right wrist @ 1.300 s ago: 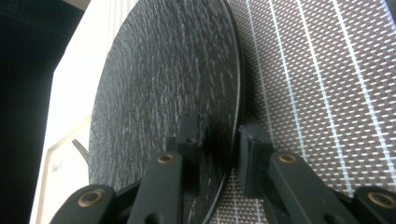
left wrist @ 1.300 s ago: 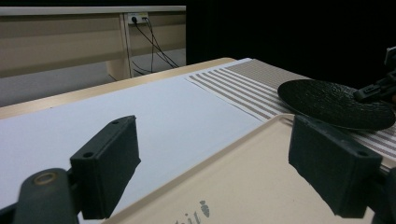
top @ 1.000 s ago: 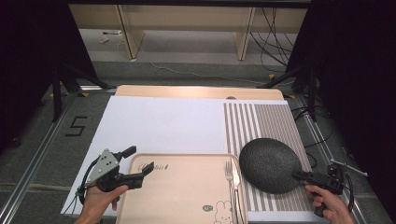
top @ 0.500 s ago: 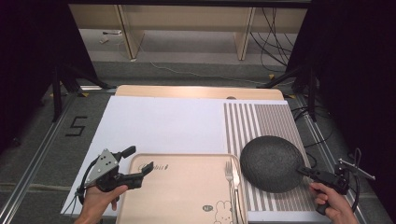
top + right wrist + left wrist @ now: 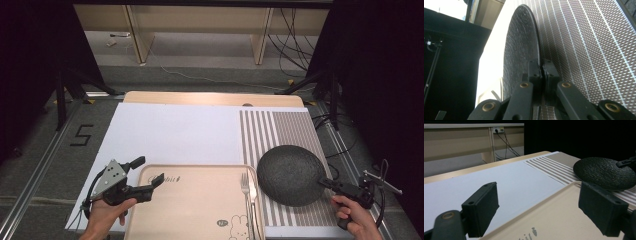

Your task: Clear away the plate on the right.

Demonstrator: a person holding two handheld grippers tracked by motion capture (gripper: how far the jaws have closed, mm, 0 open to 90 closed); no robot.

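A round black textured plate point(image 5: 290, 172) lies over the striped mat point(image 5: 280, 127) at the right, just beside the tray. My right gripper point(image 5: 322, 181) is shut on the plate's near right rim. In the right gripper view the two pads point(image 5: 535, 71) pinch the plate's thin edge point(image 5: 521, 50), which stands at an angle to the mat. My left gripper point(image 5: 149, 170) is open over the far left corner of the beige tray point(image 5: 200, 200). Its jaws point(image 5: 539, 210) stand wide with nothing between them, and the plate point(image 5: 604, 172) shows beyond them.
A fork point(image 5: 247, 192) lies along the tray's right side, close to the plate. A white sheet point(image 5: 170, 135) covers the table's left and middle. Dark curtains flank the table, and cables and a shelf lie on the floor behind it.
The plate's tilt has shifted back and forth in the right gripper's grip. The left gripper has kept still.
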